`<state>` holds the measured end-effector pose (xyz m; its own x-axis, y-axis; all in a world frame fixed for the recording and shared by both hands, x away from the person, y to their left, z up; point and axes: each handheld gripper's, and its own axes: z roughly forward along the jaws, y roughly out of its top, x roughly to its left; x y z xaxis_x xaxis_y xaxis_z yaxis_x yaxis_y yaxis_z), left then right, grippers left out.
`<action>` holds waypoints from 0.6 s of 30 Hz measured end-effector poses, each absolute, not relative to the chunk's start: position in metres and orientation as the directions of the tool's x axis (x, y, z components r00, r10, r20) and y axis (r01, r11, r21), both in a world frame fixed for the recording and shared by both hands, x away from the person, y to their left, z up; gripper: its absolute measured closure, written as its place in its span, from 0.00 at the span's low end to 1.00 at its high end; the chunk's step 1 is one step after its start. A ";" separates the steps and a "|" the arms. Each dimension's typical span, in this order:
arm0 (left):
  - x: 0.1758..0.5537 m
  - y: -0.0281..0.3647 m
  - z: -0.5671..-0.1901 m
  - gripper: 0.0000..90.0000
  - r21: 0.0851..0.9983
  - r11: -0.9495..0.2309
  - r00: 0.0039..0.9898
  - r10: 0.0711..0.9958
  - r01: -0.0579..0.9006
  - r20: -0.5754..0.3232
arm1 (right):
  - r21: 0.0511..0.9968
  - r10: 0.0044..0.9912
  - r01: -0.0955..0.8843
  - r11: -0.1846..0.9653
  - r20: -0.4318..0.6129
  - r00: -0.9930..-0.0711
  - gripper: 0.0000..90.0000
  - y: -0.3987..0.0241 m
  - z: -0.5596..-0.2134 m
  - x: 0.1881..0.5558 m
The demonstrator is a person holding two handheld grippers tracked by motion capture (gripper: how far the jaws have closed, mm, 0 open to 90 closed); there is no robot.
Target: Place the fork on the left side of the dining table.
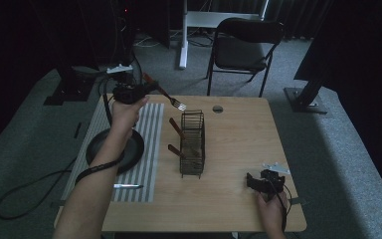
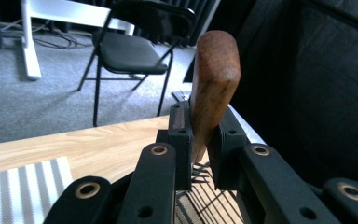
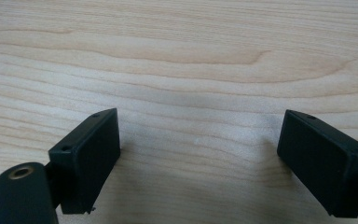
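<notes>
Left claw [image 1: 140, 89] is raised above the desk's [image 1: 238, 149] far-left corner, clamped on the wooden handle of a fork [image 1: 165, 94]. Tines point right and down, hanging in the air just short of the wire rack [image 1: 192, 144], not touching it. In the left gripper view the brown handle [image 2: 213, 84] stands up between the 2 jaws, pinched tight on both sides, with rack wires visible below.

Wire rack sits mid-desk, long axis running near to far. 2 wood-handled utensils [image 1: 176, 142] lean in it, handles sticking out to the left.

Right claw [image 1: 256, 182] rests low at the near-right of the desk, in the person's right hand [image 1: 272, 211]. Jaws spread wide, nothing between them; the right gripper view shows bare wood grain in the gap.

Striped placemat [image 1: 146, 149] lies on the left side of the desk. A dark round plate [image 1: 132, 149] sits on it, partly hidden by the left forearm. A knife [image 1: 128, 186] lies near the mat's near edge.

Black folding chair [image 1: 243, 45] stands on the carpet beyond the desk.
</notes>
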<state>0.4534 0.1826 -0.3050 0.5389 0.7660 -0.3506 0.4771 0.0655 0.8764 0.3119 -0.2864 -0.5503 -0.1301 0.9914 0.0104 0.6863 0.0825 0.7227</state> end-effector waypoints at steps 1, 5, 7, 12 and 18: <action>0.453 0.186 -0.304 0.90 0.878 0.071 0.530 0.773 0.473 -0.348 | 0.722 0.991 0.686 0.083 0.010 -0.130 0.14 -0.286 -0.550 0.312; 0.451 0.201 -0.301 0.90 0.886 0.081 0.504 0.798 0.456 -0.332 | 0.723 0.991 0.686 0.084 0.009 -0.130 0.14 -0.286 -0.550 0.312; 0.453 0.209 -0.303 0.89 0.889 0.067 0.494 0.811 0.452 -0.312 | 0.723 0.991 0.686 0.084 0.009 -0.130 0.14 -0.286 -0.550 0.312; 0.457 0.234 -0.319 0.90 0.874 0.110 0.428 0.838 0.473 -0.337 | 0.722 0.992 0.687 0.082 0.010 -0.129 0.14 -0.286 -0.550 0.312; 0.467 0.252 -0.351 0.90 0.850 0.118 0.360 0.870 0.514 -0.338 | 0.722 0.992 0.687 0.081 0.010 -0.128 0.14 -0.286 -0.550 0.312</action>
<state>0.4666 0.2515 -0.3510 0.3596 0.8698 -0.3378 0.5138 0.1175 0.8498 0.3117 -0.2862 -0.5503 -0.1276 0.9918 0.0101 0.6872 0.0811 0.7220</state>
